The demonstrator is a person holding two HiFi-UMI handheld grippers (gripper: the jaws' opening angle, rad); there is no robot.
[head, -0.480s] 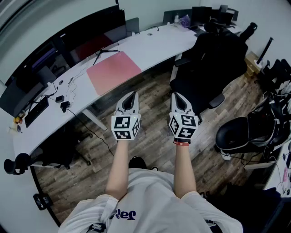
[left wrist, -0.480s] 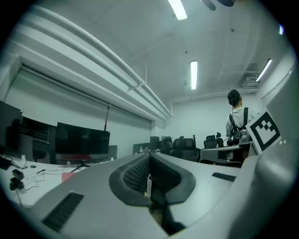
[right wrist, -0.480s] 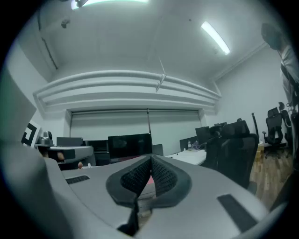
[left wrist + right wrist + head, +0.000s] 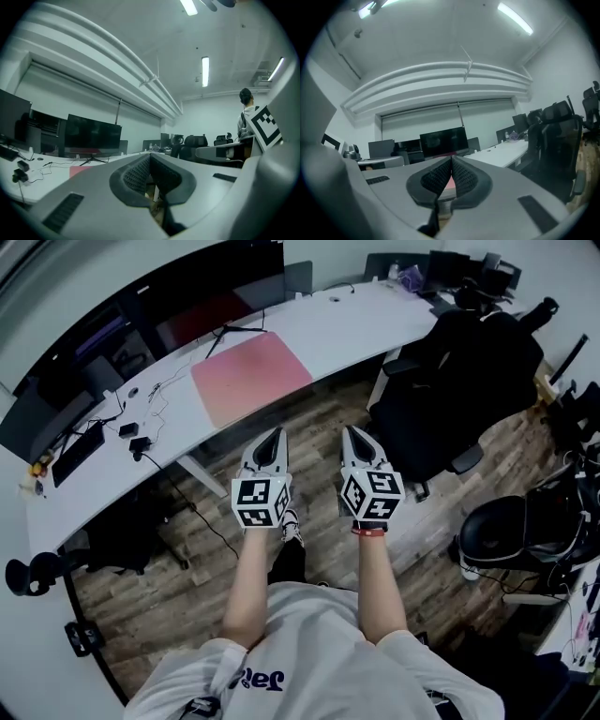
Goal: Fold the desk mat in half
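While the person stands back from the table (image 4: 356, 320), the fold hasn't started; this reads as the approach step. The desk mat (image 4: 251, 376), pink, lies flat and fully open on the table at about 12 o'clock from both grippers in the head view, well apart from them. Left hand-held gripper (image 4: 276, 435): jaws closed pad to pad, nothing between them, and its own view agrees. Right hand-held gripper (image 4: 349, 431): same, closed and empty. Both are held out side by side over the wood floor (image 4: 187, 559), tips pointing toward 12. A black office chair (image 4: 469, 371) sits at 2 o'clock of the right one, close to the table edge. Cables and small gear (image 4: 131, 432) lie on the table at 10 o'clock, off the mat's left end. A monitor stand (image 4: 230, 331) sits near the mat's far edge at 11 o'clock. Next move, as I read it: step in to the table, open both jaws, take one edge of the mat at two spots, lift, and carry it over to the opposite edge. The jaws need opening first. The mat looks flush on the table, so getting a pad under the thin edge may be fiddly. The stand and cables could snag the fold if it goes that way.
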